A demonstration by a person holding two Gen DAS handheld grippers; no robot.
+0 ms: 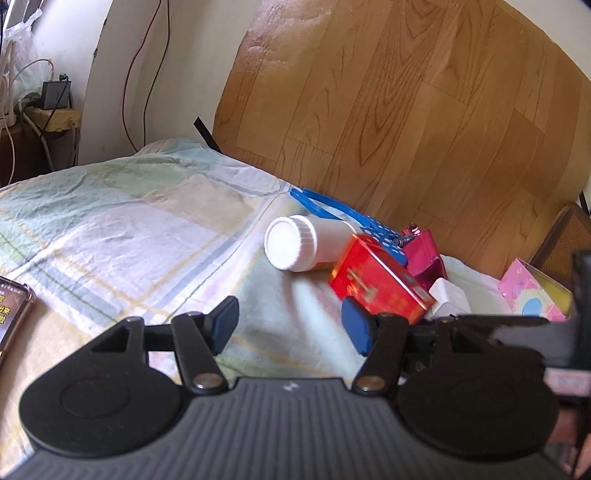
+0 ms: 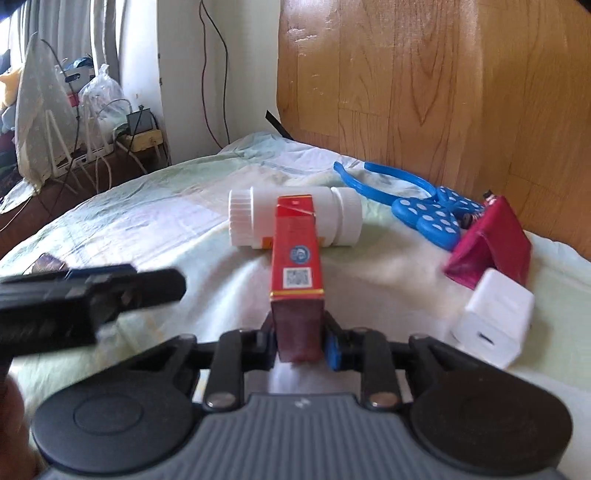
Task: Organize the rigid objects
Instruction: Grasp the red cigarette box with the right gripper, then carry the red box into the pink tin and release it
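A home bedroom: checked bedsheet (image 1: pixel 129 221), wooden headboard (image 1: pixel 406 110), curtains (image 2: pixel 74 29).

Red box (image 2: pixel 297 258) w/ gold trim; white bottle (image 2: pixel 291 218); blue headband (image 2: pixel 424 210), white dots; magenta pouch (image 2: pixel 491 243); pastel plaid sheet (image 1: pixel 129 221).

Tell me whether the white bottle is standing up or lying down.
Lying down: the white bottle rests on its side on the bedsheet, cap pointing sideways.

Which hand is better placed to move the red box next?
Right. The right gripper is already closed on the red box, pads against its sides. The left gripper is open and holds nothing, off beside it.
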